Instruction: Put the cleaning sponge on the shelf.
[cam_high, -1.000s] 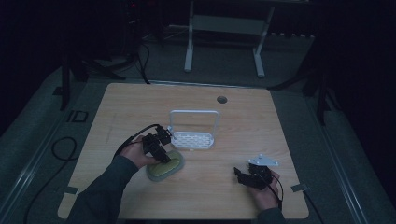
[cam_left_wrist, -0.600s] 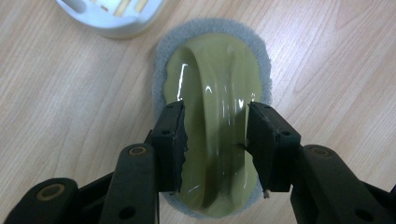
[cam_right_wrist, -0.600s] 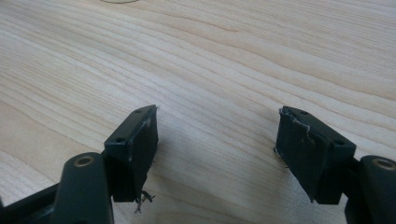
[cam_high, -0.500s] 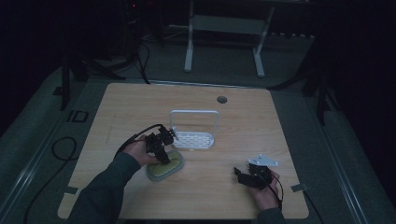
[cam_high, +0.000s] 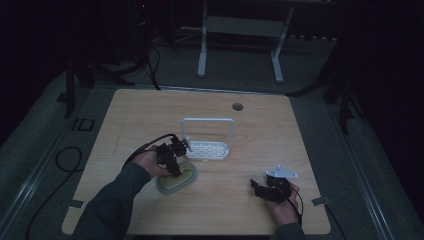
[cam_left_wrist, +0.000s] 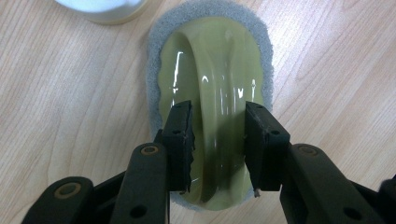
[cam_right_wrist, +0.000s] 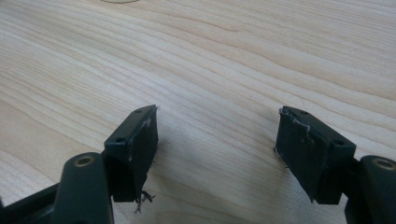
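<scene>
A pale green scrubber with a grey foam pad (cam_high: 187, 177) (cam_left_wrist: 215, 60) lies flat on the wooden table, just in front of a white plastic rack (cam_high: 208, 149). My left gripper (cam_high: 175, 170) (cam_left_wrist: 217, 126) points down on it, its two jaws pressed against either side of the scrubber's raised glossy ridge. My right gripper (cam_high: 257, 189) (cam_right_wrist: 217, 135) rests low over bare wood near the front right of the table, open, with nothing between its fingers.
The rack has an upright white frame (cam_high: 208, 121) at its back; its rounded base edge (cam_left_wrist: 100, 7) shows beyond the scrubber. A round cable hole (cam_high: 237, 106) sits near the table's far edge. Black cable (cam_high: 145, 145) trails left from the left gripper.
</scene>
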